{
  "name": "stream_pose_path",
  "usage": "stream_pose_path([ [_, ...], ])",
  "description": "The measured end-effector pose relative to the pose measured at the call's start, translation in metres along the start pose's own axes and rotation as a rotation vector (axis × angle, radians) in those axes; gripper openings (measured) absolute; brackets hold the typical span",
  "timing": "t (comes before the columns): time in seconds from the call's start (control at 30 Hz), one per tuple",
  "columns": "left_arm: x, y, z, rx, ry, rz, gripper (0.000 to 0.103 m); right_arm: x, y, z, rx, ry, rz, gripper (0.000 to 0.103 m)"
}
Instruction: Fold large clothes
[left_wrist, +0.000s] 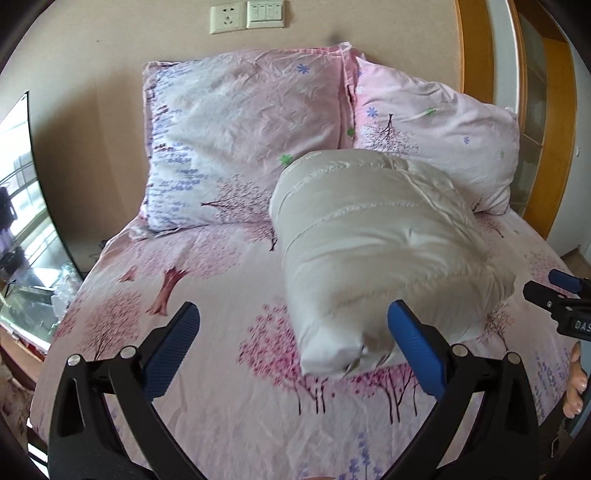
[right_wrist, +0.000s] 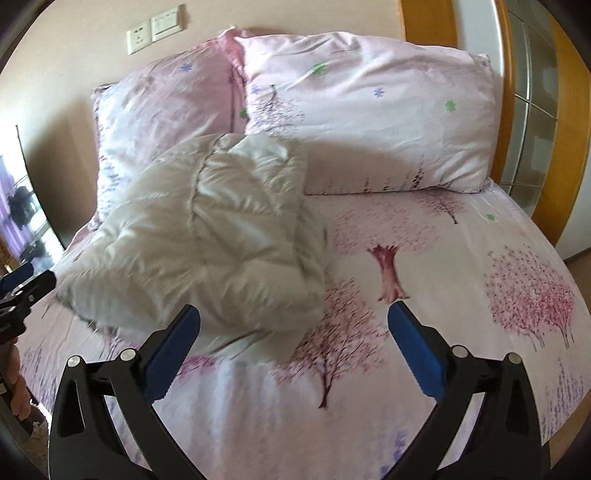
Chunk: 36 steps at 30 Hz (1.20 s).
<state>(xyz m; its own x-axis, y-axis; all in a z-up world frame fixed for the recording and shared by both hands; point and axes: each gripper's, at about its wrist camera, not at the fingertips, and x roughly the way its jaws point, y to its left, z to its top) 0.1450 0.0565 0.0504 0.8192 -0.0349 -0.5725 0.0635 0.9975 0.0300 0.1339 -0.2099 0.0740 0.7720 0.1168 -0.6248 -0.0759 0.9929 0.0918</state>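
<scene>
Pink tree-print bed sheet (left_wrist: 207, 280) covers the bed below a beige wall (left_wrist: 110, 74), two matching pillows (left_wrist: 240, 140) propped at its head. On the sheet just before them lies the white puffy jacket (right_wrist: 207, 236), folded into a bundle. Left gripper (left_wrist: 293, 332) and right gripper (right_wrist: 293, 332) gape wide, holding nothing.

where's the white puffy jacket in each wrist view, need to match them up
Left wrist view: the white puffy jacket sits right of centre, its near end by the left claw's right finger.
Right wrist view: the jacket sits left of centre, above the right claw's left finger.
Shared landmark: the wall outlet and switch above the pillows.
</scene>
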Motion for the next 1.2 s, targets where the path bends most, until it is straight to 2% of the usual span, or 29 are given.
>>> stream_pose_path([
  [0.2,-0.005,-0.003,-0.016,0.008,0.059,0.027,0.101,-0.008,0.017,-0.016,-0.039,0.029,0.012,0.102],
  [0.43,0.000,-0.003,-0.041,-0.017,0.215,0.011,0.101,-0.011,0.031,-0.038,-0.043,0.121,0.020,0.102],
  [0.63,-0.001,-0.011,-0.053,0.022,0.289,0.020,0.101,-0.008,0.046,-0.051,-0.092,0.203,-0.012,0.102],
  [0.8,0.002,-0.015,-0.059,0.034,0.331,0.017,0.101,-0.005,0.049,-0.054,-0.091,0.239,-0.018,0.102],
  [1.2,0.009,-0.012,-0.059,0.027,0.366,0.030,0.101,-0.002,0.050,-0.055,-0.104,0.279,-0.050,0.102],
])
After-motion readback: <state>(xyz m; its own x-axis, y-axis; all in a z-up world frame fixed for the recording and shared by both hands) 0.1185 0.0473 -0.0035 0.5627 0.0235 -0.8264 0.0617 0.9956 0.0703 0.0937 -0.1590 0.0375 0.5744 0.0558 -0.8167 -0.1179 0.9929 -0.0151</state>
